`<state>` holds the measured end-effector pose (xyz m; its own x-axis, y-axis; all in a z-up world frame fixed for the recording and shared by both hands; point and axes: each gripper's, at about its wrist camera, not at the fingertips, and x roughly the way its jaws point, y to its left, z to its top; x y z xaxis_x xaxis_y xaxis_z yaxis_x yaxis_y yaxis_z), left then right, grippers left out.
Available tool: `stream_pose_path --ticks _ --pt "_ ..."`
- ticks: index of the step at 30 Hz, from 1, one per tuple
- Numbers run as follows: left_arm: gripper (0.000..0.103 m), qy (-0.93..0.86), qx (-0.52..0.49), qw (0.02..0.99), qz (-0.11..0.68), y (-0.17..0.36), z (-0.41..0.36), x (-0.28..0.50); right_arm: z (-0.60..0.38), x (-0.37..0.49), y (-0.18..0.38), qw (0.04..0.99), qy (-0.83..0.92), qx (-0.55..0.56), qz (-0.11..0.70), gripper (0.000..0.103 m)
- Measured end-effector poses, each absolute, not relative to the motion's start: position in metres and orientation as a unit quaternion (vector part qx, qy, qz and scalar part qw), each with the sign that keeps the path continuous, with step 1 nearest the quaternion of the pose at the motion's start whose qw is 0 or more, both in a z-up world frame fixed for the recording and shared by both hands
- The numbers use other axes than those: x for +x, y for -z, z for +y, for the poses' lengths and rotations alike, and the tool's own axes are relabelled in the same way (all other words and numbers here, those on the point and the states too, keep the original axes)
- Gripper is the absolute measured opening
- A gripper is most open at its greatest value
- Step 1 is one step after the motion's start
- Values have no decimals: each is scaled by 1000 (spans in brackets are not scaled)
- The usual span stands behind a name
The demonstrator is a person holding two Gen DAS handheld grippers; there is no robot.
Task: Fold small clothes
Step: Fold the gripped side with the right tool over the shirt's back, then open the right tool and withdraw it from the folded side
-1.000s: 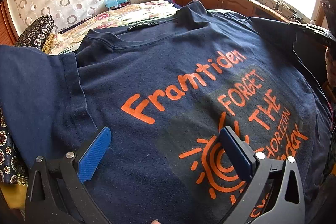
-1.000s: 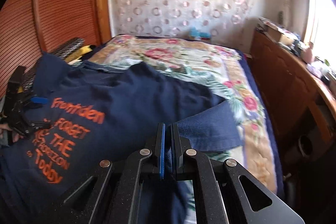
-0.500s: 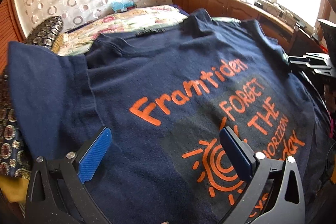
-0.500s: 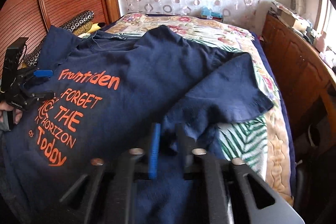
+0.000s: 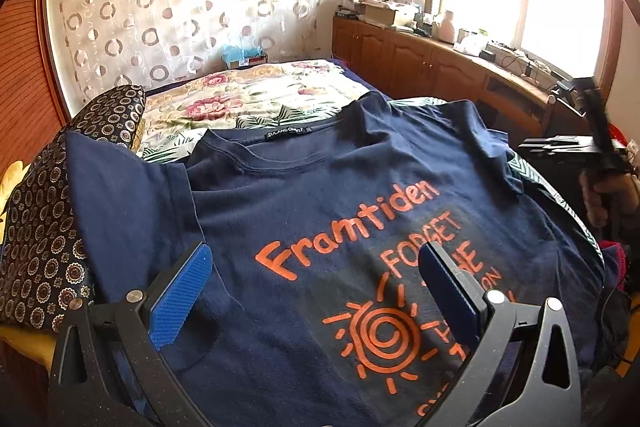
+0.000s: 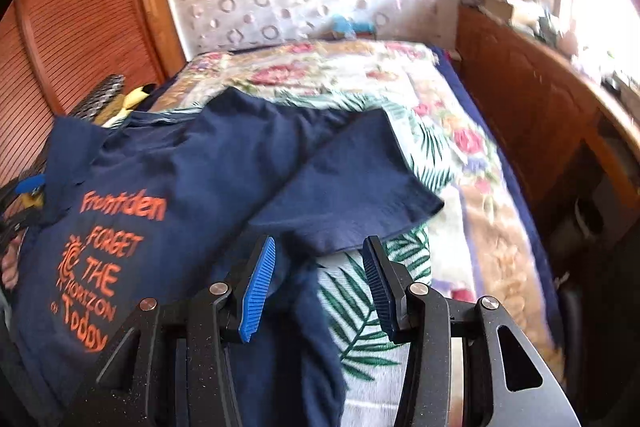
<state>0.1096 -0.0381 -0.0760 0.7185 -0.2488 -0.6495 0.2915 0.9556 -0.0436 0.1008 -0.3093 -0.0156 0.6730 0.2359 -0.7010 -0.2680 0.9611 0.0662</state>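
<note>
A navy T-shirt (image 5: pixel 320 195) with orange lettering lies face up on the bed, collar towards the far wall. My left gripper (image 5: pixel 314 253) hovers open over the printed chest, nothing between its blue pads. My right gripper (image 6: pixel 319 245) stands at the shirt's side edge, its jaws opening. A loose fold of the T-shirt (image 6: pixel 192 163) lies between the pads, which do not press on it. The short sleeve (image 6: pixel 352 187) lies flat just ahead of it. In the left wrist view the right gripper (image 5: pixel 560 147) shows at the right edge, held in a hand.
The floral bedspread (image 6: pixel 452 147) lies bare past the shirt. A dark patterned cushion (image 5: pixel 44 227) sits at the left, against the slatted wooden doors (image 6: pixel 72 27). Wooden cabinets (image 5: pixel 420 63) with clutter on top run along the right, under the window.
The right gripper was shut on the shirt's edge; it has let the cloth go and its jaws have spread. The left gripper has lifted a little above the shirt, staying open.
</note>
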Motion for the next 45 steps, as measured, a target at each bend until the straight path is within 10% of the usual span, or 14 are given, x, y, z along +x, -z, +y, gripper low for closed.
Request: stream_pose_path --ticks 13,18,25,40,45 --pt "103 149 18 928 341 75 -33 102 -309 151 33 901 -147 15 408 47" --pt "103 146 18 927 344 79 -31 101 -306 151 30 904 -165 6 394 8" --pt "103 142 11 928 345 82 -26 99 -293 142 17 920 -176 -23 349 3" --pt "103 131 -1 931 340 80 -12 93 -195 127 12 903 -280 -96 311 3" --pt "103 131 -3 931 340 80 -11 93 -201 125 14 901 -287 -100 310 42"
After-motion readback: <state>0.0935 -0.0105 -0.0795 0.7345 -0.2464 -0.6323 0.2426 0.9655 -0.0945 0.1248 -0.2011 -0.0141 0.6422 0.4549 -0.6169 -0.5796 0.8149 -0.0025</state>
